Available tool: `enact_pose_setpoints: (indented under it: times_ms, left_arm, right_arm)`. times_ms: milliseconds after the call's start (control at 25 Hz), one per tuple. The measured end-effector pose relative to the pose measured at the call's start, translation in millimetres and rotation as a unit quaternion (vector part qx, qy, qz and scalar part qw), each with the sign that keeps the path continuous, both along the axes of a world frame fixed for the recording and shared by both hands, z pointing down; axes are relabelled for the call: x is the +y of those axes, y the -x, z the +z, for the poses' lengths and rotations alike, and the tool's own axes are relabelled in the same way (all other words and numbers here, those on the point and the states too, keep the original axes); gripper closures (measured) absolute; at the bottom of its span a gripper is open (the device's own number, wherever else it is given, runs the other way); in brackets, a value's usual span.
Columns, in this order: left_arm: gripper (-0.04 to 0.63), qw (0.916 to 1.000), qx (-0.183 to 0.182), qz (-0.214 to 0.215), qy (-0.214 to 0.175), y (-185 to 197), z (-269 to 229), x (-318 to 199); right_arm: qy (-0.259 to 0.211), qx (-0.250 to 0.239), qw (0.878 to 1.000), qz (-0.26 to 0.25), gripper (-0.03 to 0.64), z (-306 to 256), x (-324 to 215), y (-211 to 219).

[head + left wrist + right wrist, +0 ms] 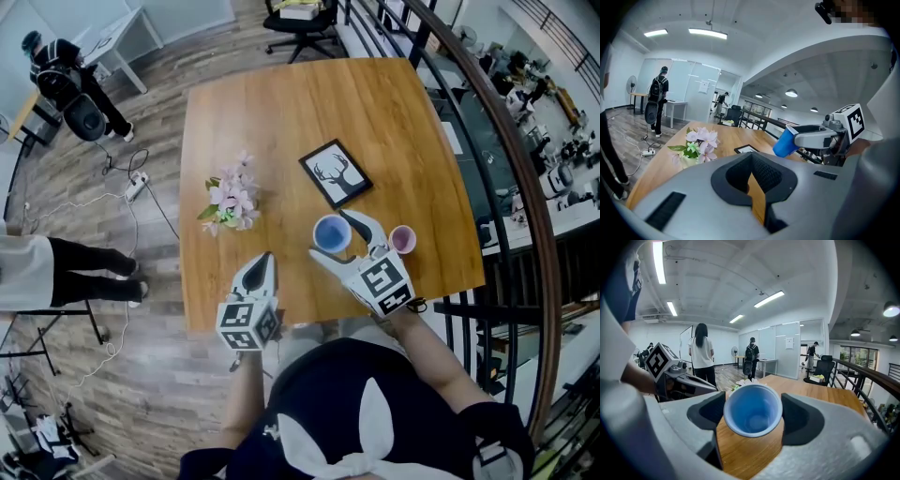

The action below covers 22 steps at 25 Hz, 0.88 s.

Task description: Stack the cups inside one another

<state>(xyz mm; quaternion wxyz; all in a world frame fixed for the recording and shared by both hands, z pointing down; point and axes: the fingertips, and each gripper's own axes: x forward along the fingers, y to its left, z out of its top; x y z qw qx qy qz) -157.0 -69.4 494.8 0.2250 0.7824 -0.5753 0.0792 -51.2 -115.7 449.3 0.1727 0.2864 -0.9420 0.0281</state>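
The left claw [263, 264] is shut and empty, at 8 o'clock from the blue cup [331, 232]. The right claw [752, 411] grips the blue cup, which looks lifted off the worktop [394, 131]. The pink cup [402, 239] stands nearby at 3 o'clock. I think it is best to hold the blue cup straight above the pink one, then lower it slowly.

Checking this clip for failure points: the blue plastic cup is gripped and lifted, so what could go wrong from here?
The small pink cup stands near the wooden table's edge; a bump while nesting could knock it off. The right gripper pinches the blue plastic cup tilted, so it might slip or crumple.
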Motion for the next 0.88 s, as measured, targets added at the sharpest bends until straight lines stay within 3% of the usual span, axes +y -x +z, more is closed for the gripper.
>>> enact_pose_setpoints:
  times_ms: [480,880]
  left_arm:
    - [0.58,0.999,0.006,0.045,-0.003,-37,3,-21]
    - [0.58,0.9942,0.003,0.107,0.009,-79,8,-33]
  right_arm:
    - [0.0,-0.001,0.998,0.064,0.25,-3,-9,-54]
    - [0.004,-0.001,0.991,0.134,0.25,0,-15,-108]
